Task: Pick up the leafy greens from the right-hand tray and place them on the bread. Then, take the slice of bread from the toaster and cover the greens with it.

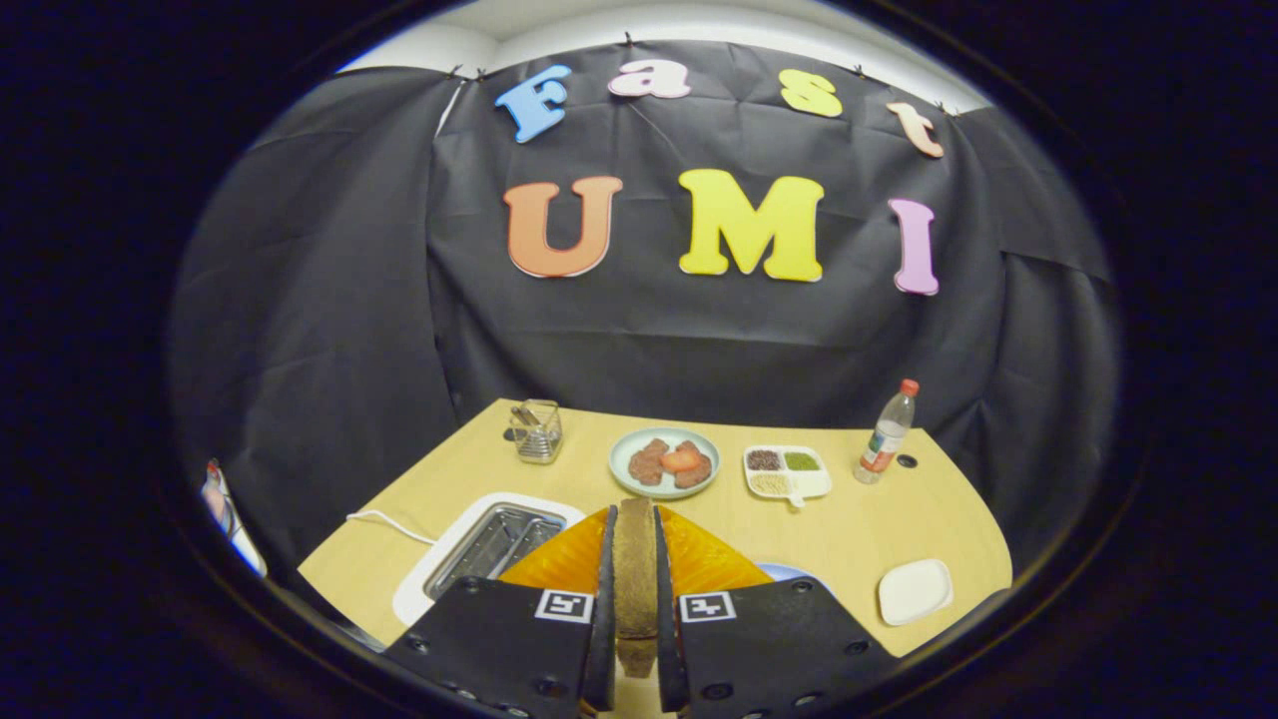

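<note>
My gripper (635, 639) is shut on a brown slice of bread (635, 574), held upright and edge-on between both fingers, lifted above the table. Just left of the fingers stands the white toaster (486, 544) with its metal slots showing. A blue plate (789, 573) peeks out behind the right finger; what lies on it is hidden. An empty white tray (915, 591) lies on the right of the table.
On the wooden table (859, 524) beyond the fingers sit a wire holder (536, 431), a pale green plate with meat and tomato slices (665, 461), a divided dish of seeds (787, 469) and a plastic bottle (887, 432). The toaster's white cable (384, 521) runs left.
</note>
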